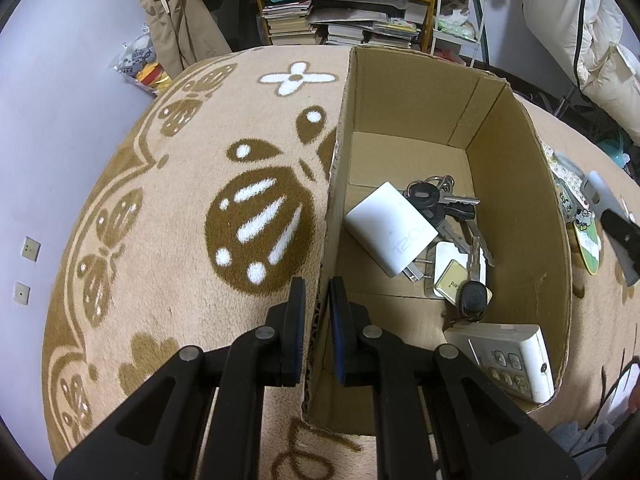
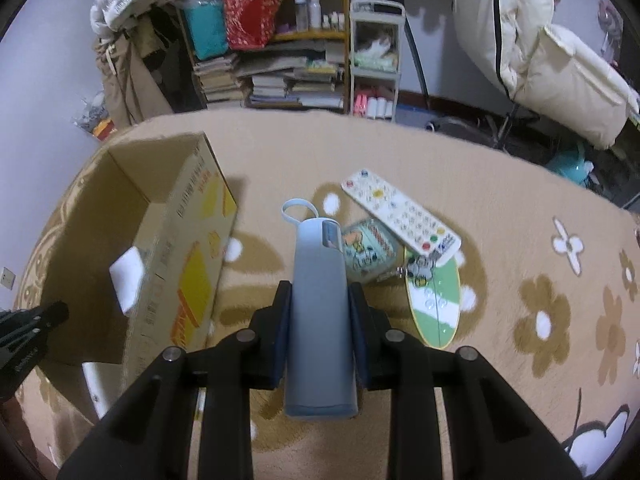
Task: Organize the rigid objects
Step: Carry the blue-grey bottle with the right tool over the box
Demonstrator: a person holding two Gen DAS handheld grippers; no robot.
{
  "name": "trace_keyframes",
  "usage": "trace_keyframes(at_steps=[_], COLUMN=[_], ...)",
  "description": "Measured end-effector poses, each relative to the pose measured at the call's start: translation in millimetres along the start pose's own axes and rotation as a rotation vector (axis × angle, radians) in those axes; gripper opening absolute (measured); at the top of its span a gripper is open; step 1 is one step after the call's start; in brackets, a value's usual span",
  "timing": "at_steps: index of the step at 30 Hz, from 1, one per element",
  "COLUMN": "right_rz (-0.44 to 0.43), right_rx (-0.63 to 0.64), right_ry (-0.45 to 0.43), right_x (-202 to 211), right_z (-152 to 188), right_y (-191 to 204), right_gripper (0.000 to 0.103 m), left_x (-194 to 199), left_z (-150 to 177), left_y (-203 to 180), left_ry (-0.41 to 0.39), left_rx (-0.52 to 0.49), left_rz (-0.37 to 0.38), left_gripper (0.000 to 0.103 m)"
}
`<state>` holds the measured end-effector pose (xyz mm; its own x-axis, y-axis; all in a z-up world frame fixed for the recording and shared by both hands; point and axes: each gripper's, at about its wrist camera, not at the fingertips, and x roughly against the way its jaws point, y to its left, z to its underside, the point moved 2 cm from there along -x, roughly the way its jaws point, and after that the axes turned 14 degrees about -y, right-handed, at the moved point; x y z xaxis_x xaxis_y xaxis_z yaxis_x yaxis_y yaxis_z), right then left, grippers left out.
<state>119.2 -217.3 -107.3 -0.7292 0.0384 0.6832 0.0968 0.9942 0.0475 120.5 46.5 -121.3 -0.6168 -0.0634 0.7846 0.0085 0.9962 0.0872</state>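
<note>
My left gripper (image 1: 318, 292) is shut on the near left wall of an open cardboard box (image 1: 516, 184), one finger on each side. In the box lie a white charger (image 1: 390, 228), a bunch of keys (image 1: 444, 200), a small gold tin (image 1: 452, 280), a black key fob (image 1: 474, 298) and a white remote (image 1: 516, 360). My right gripper (image 2: 320, 300) is shut on a grey-blue bottle (image 2: 320, 320) and holds it above the carpet, right of the box (image 2: 188, 252). The right gripper and bottle show at the right edge of the left wrist view (image 1: 608, 208).
On the carpet right of the box lie a white remote (image 2: 400, 212), a cartoon-printed tin (image 2: 370, 248), and a green and white oval board (image 2: 434, 304) with a keychain on it. A bookshelf (image 2: 276, 76) and a white rack (image 2: 374, 60) stand beyond the carpet.
</note>
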Motion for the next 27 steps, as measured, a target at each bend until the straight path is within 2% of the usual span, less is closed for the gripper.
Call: trace_keyframes(at_steps=[9,12,27], right_rz=[-0.122,-0.267,-0.384], right_rx=[-0.030,-0.075,-0.002], right_ry=[-0.094,-0.133,-0.107], right_x=[29.2,33.2,17.6], right_z=[-20.7,-23.7,0.6], right_y=[29.2,39.5,91.3], right_gripper=[0.029,0.029,0.029], left_x=[0.8,0.4,0.5], left_z=[1.2,0.6,-2.0], left_y=[0.4,0.5,-0.4], left_ry=[0.001,0.000,0.005], left_rx=[0.002,0.001,0.016], left_rz=[0.003,0.002,0.004], left_gripper=[0.011,0.011,0.012])
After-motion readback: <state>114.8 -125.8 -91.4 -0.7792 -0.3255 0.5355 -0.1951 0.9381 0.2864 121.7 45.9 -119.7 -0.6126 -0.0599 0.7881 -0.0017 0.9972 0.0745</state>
